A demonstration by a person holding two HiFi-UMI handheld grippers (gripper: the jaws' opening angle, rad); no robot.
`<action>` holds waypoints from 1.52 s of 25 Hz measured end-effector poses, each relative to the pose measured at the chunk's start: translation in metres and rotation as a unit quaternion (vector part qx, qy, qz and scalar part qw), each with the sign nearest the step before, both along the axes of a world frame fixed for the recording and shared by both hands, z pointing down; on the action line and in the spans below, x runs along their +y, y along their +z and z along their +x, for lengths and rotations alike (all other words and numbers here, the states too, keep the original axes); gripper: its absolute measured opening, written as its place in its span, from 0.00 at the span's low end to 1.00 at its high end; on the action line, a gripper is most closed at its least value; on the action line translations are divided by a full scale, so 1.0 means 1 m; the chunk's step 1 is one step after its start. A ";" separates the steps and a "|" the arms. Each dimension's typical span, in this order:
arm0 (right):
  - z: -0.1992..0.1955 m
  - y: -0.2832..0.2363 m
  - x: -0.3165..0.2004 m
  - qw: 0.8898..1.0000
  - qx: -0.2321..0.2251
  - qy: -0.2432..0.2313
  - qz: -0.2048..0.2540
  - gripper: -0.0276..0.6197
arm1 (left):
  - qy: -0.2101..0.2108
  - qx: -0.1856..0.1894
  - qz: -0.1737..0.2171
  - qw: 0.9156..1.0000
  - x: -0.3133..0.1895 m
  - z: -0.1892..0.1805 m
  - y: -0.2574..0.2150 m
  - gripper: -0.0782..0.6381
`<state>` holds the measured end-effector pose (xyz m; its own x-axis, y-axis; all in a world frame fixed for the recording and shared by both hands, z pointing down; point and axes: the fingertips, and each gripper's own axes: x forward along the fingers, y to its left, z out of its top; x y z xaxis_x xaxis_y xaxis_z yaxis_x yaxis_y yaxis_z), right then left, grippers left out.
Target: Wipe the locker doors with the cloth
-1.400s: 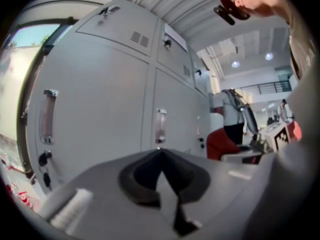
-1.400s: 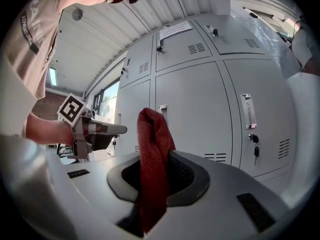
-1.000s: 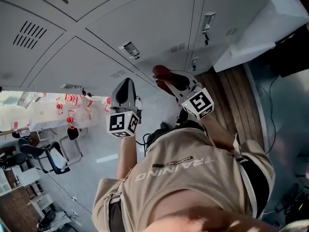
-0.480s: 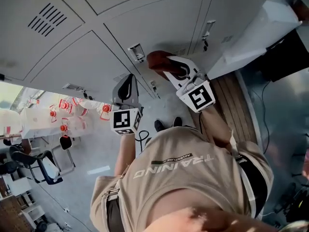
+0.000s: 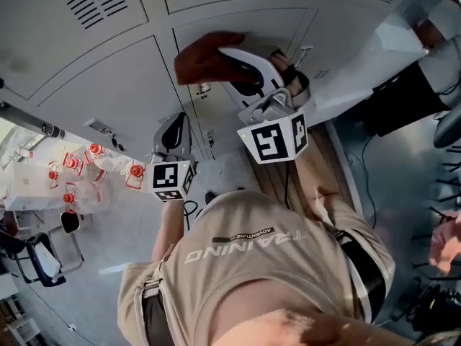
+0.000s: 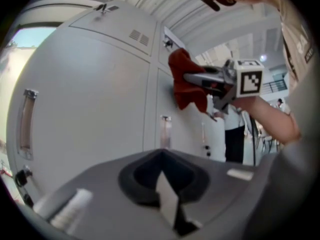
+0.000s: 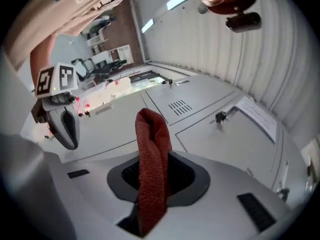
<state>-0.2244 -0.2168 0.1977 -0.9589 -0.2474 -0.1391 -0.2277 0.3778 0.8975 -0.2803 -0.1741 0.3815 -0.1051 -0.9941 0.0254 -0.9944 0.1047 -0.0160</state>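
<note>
Far off to the left, beyond the lockers, a table (image 5: 43, 182) carries a cluster of red-capped bottles (image 5: 94, 171), and a dark chair (image 5: 32, 254) stands nearer on that side.

My left gripper (image 5: 175, 123) (image 6: 164, 180) hangs low in front of the locker doors (image 5: 108, 71) (image 6: 85, 99) (image 7: 200, 109), well apart from the cloth. Its jaws are pressed together with nothing between them, and its marker cube (image 5: 171, 181) faces back toward me. In the left gripper view a grey door fills the space ahead, with a slim upright handle (image 6: 26, 124) at its left edge and a small vent (image 6: 136, 34) near the top.

Just right of that, higher on the lockers, is the red cloth (image 5: 204, 58) (image 6: 186, 81) (image 7: 151, 154). My right gripper (image 5: 241, 55) (image 6: 202, 80) (image 7: 150, 184) has its jaws clamped on it; in the right gripper view the cloth stands up from between the jaws in a folded bunch. From the left gripper view, the bunched end seems to lie against the door, beside the seam between two doors, though I cannot be sure of contact. The right marker cube (image 5: 274, 137) sits above my forearm (image 5: 310, 171).

To the right, a white sheet (image 5: 374, 45) lies over the far lockers, and a strip of wooden floor (image 5: 328, 164) runs along their base.
</note>
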 end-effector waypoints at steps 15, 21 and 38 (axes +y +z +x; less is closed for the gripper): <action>-0.051 -0.035 -0.005 0.982 0.017 0.113 0.153 0.14 | 0.000 0.013 0.005 1.000 0.017 -0.010 0.001 0.12; -0.049 0.009 -0.009 0.988 0.061 0.104 0.099 0.14 | -0.013 0.014 -0.004 1.000 0.032 -0.018 0.006 0.12; -0.041 0.194 -0.014 0.976 0.188 0.102 -0.039 0.14 | -0.019 0.020 -0.015 0.999 0.051 -0.026 0.011 0.12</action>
